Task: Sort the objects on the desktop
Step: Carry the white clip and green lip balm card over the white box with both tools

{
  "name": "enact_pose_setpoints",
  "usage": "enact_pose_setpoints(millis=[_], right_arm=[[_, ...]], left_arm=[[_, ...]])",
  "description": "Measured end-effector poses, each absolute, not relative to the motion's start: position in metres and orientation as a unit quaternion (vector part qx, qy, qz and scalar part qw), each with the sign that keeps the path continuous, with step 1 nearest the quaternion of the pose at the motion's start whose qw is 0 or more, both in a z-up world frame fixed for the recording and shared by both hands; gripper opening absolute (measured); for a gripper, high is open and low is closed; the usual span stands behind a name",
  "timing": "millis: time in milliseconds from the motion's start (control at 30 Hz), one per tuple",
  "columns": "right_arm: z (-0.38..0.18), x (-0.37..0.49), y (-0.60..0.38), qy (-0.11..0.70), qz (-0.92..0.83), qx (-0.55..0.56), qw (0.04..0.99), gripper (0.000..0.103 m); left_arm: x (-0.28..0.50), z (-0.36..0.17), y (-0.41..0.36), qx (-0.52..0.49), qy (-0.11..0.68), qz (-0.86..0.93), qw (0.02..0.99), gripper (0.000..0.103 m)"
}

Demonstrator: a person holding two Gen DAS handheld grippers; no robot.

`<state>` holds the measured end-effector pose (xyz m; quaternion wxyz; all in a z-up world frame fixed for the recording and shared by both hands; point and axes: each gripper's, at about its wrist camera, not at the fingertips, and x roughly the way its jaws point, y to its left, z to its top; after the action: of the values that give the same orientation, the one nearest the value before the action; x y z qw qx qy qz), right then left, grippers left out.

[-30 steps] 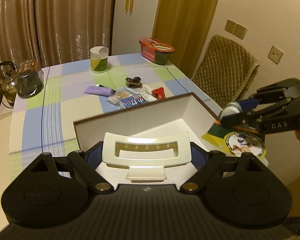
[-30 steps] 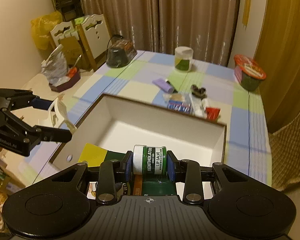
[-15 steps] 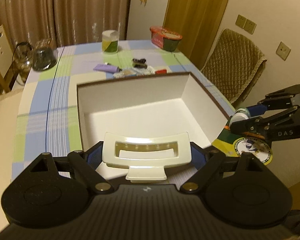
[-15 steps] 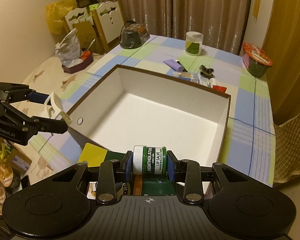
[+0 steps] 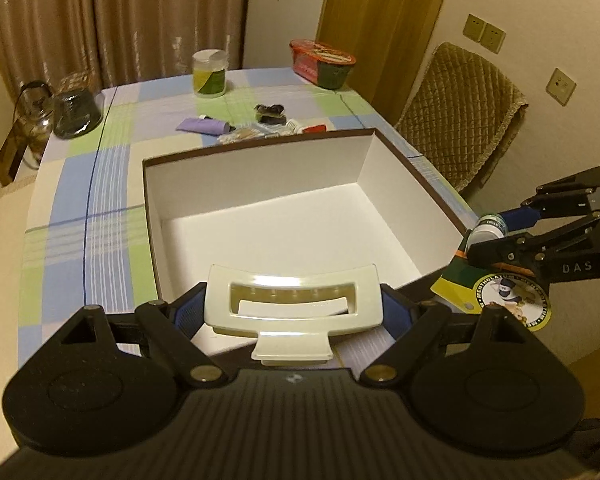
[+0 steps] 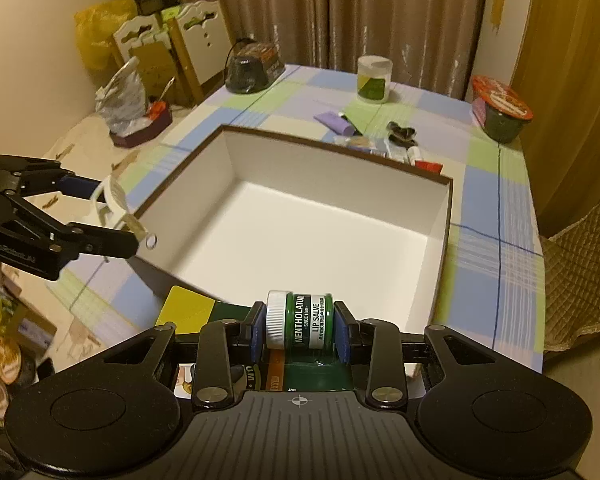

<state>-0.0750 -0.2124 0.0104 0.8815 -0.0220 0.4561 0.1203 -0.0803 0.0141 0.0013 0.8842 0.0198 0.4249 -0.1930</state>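
Left wrist view: left gripper (image 5: 292, 308) clamped a cream hair claw clip (image 5: 292, 300), held above the box's near wall.
Right gripper (image 6: 300, 326): pinched Mentholatum lip salve jar (image 6: 300, 320) sideways on its carded pack (image 6: 192, 310), 6 o'clock of box.
Box (image 6: 440, 216): white interior bare, open-topped, likely to receive both.
Leftovers (image 6: 380, 140): small items at 12 o'clock, beyond box.

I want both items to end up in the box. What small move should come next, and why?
Probably ease the left gripper forward and down over the white box. It is shut on the white hair clip at the box's near rim, and the box looks empty.
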Motion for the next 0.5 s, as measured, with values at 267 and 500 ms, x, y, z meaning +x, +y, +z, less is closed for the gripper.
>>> enact_pose_setpoints(millis=[267,500], right_arm=[[0.009,-0.028,-0.203,0.456,0.111,-0.047,0.882,0.034],[-0.019,0.029,-0.206,0.481,0.121,-0.077,0.865,0.034]], left_arm=[[-0.035,-0.005,0.013,0.049,0.418,-0.22,0.88,0.084],[0.016,-0.033,-0.002,0.076,0.439,-0.215,0.869,0.084]])
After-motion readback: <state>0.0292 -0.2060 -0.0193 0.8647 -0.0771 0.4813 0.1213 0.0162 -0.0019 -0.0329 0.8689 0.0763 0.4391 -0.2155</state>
